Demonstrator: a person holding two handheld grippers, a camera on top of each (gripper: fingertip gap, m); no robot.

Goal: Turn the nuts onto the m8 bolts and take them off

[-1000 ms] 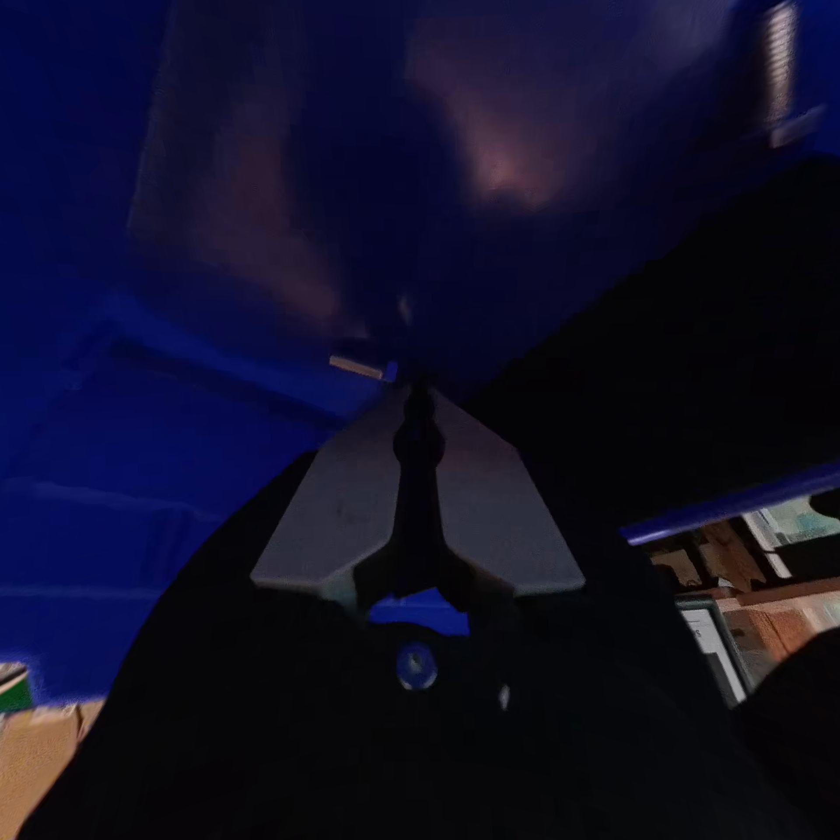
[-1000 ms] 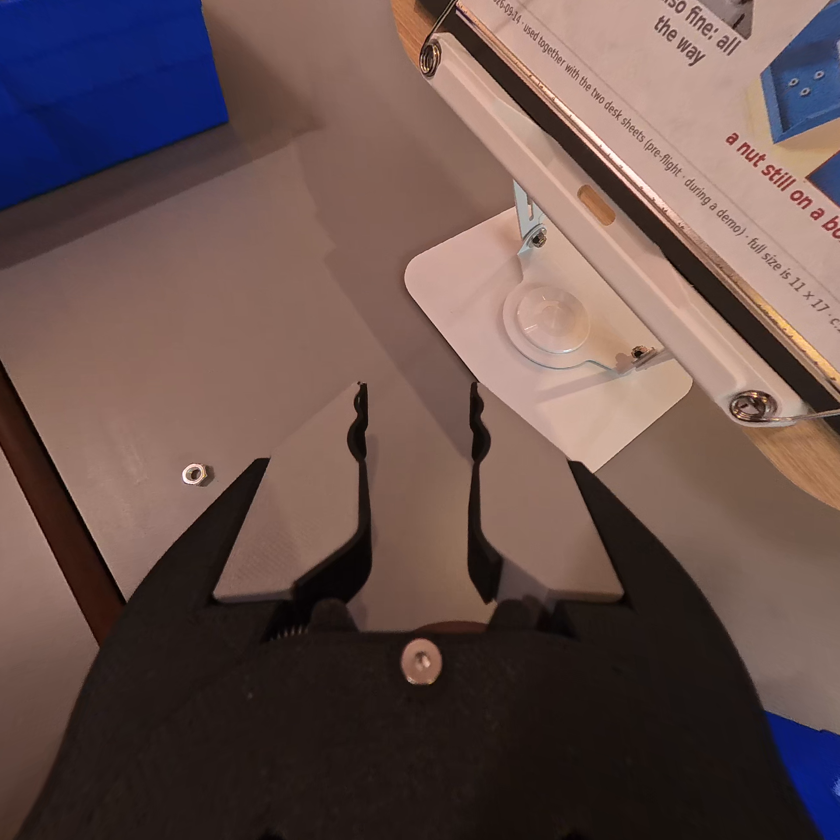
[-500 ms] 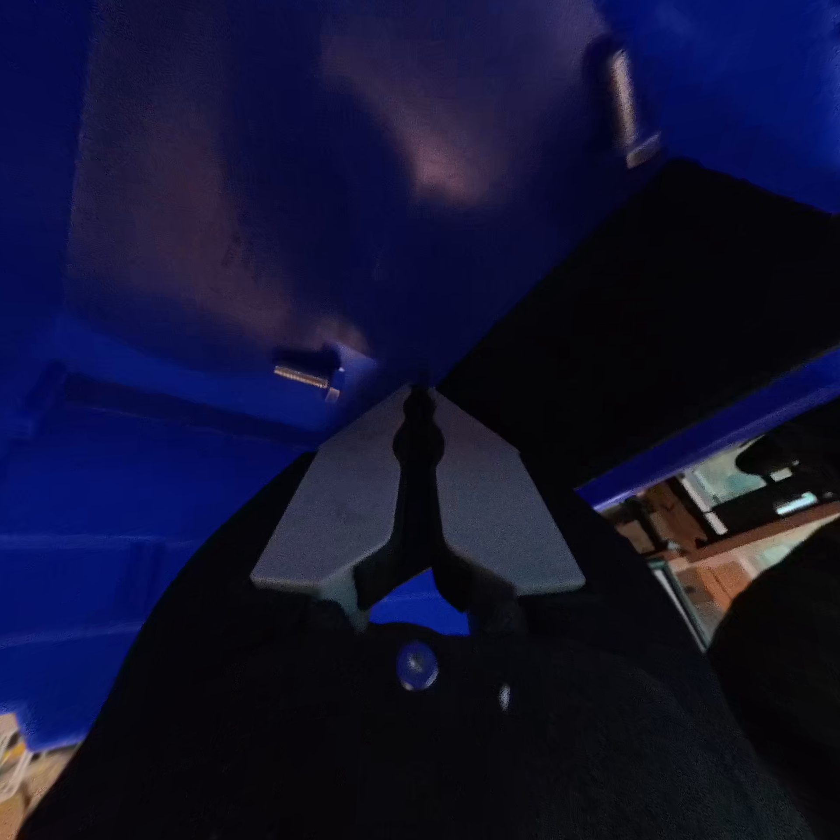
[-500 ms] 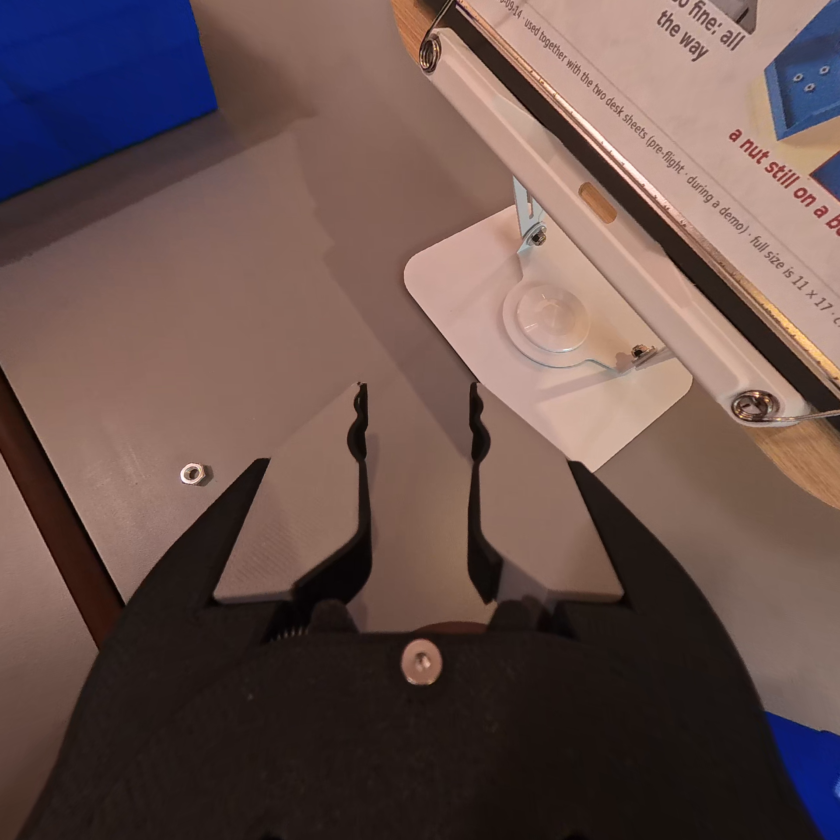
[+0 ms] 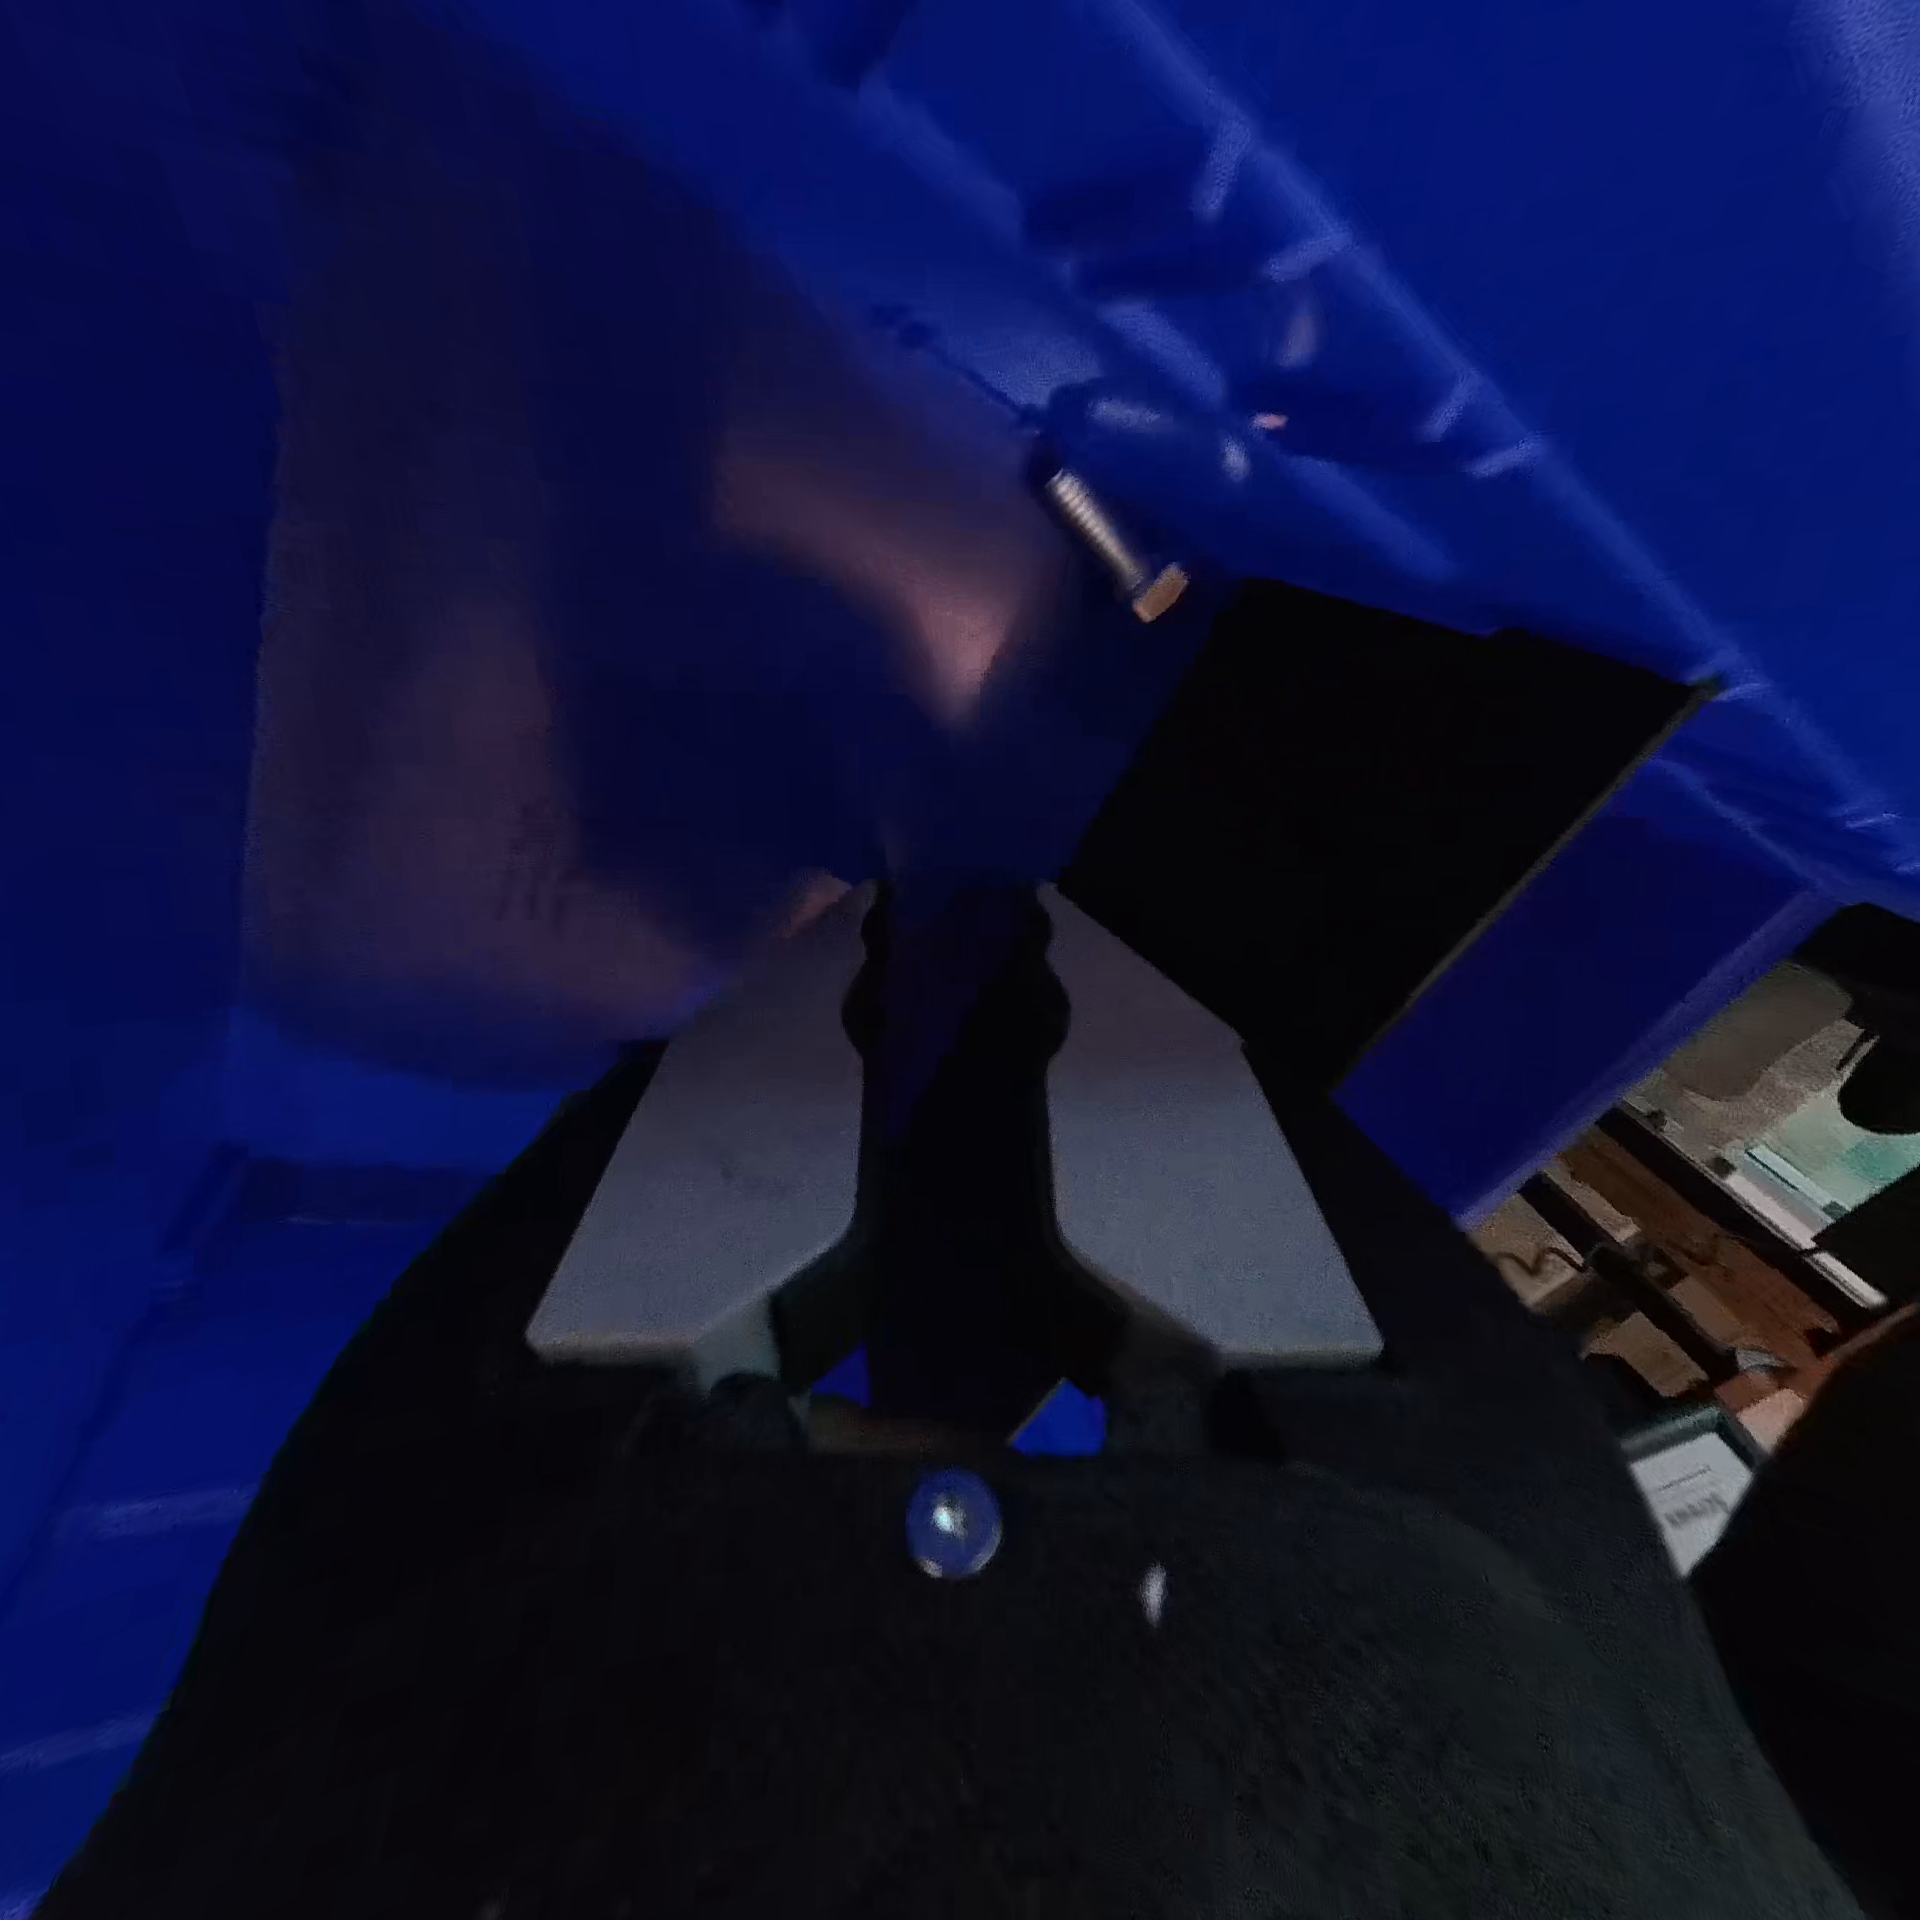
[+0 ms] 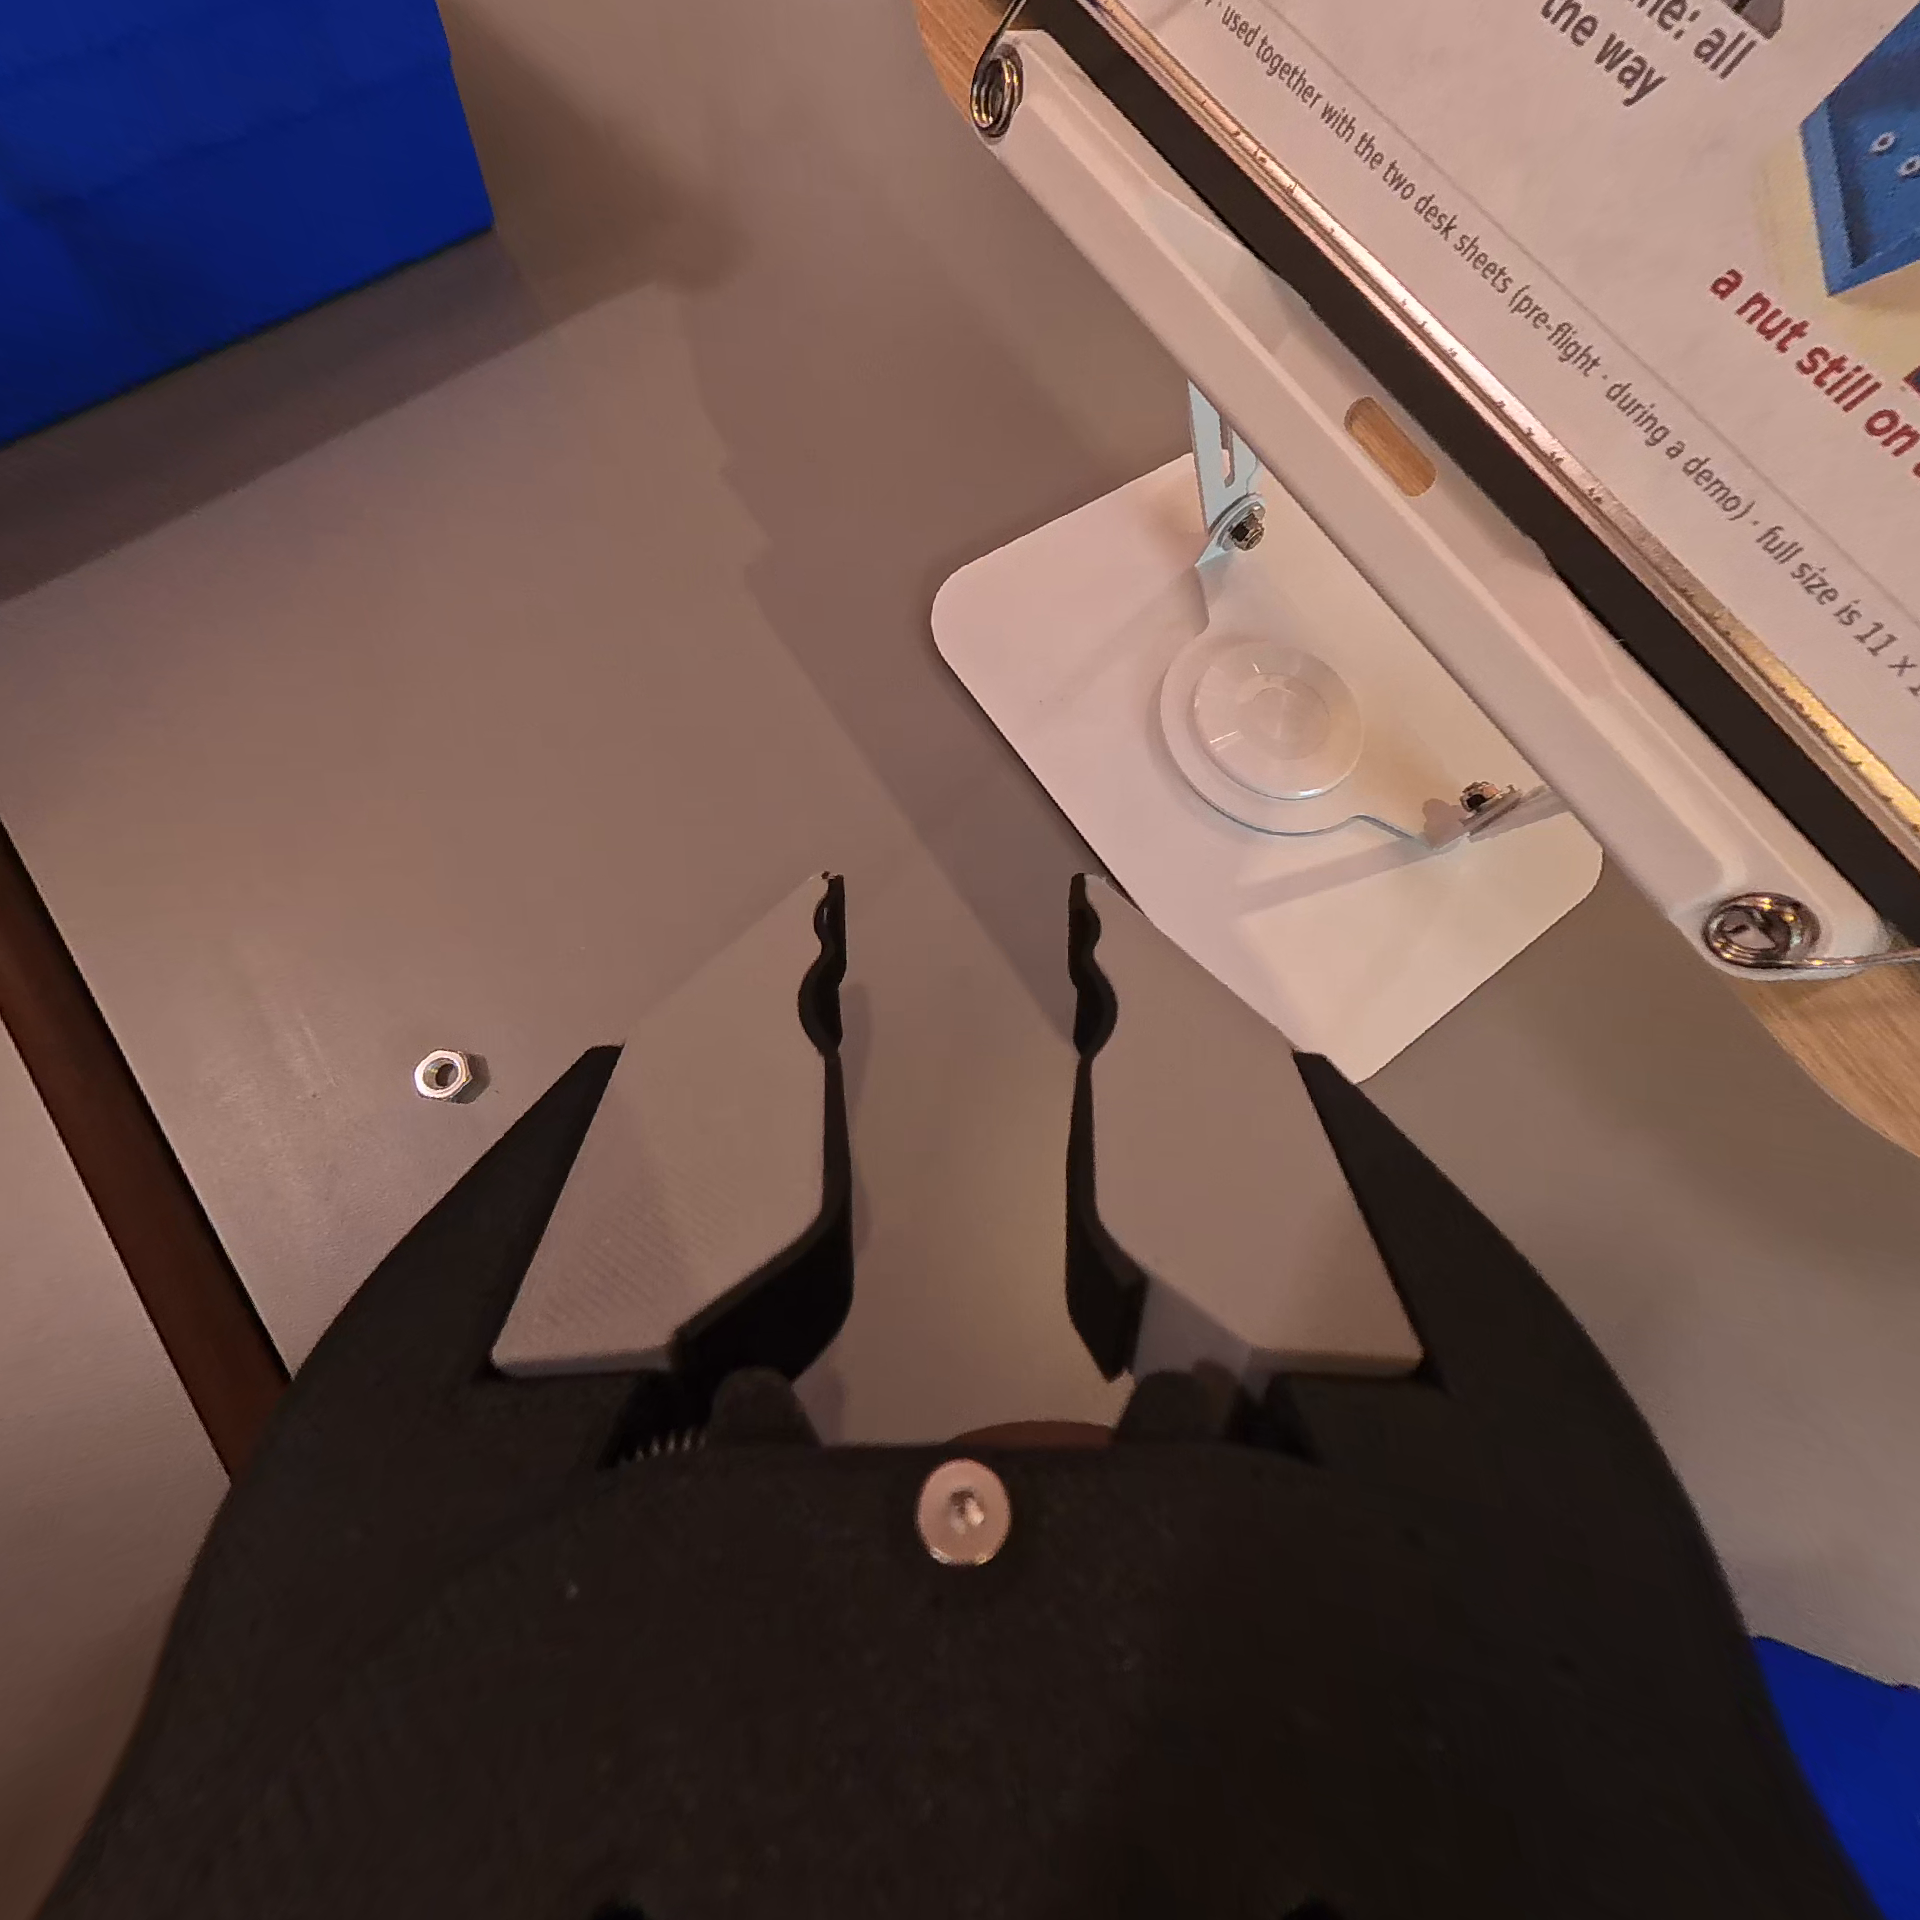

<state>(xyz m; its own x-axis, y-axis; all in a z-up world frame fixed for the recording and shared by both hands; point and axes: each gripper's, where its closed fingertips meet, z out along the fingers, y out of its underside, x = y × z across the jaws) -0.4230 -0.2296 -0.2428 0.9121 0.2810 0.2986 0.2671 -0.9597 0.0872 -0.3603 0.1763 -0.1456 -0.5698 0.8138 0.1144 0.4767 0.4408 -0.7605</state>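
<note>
Inside the blue bin (image 5: 1558, 260), the left gripper (image 5: 951, 914) has parted slightly, empty, the bolt (image 5: 1117, 545) now beyond it; the right gripper (image 6: 951, 904) stays wide, empty.

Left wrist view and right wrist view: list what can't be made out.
- Left wrist view: the blue bin interior is dark and blurred; only one bolt shows.
- Right wrist view: the nut is too small for its thread to show; the blue bin and instruction board are cut off by the frame.
</note>
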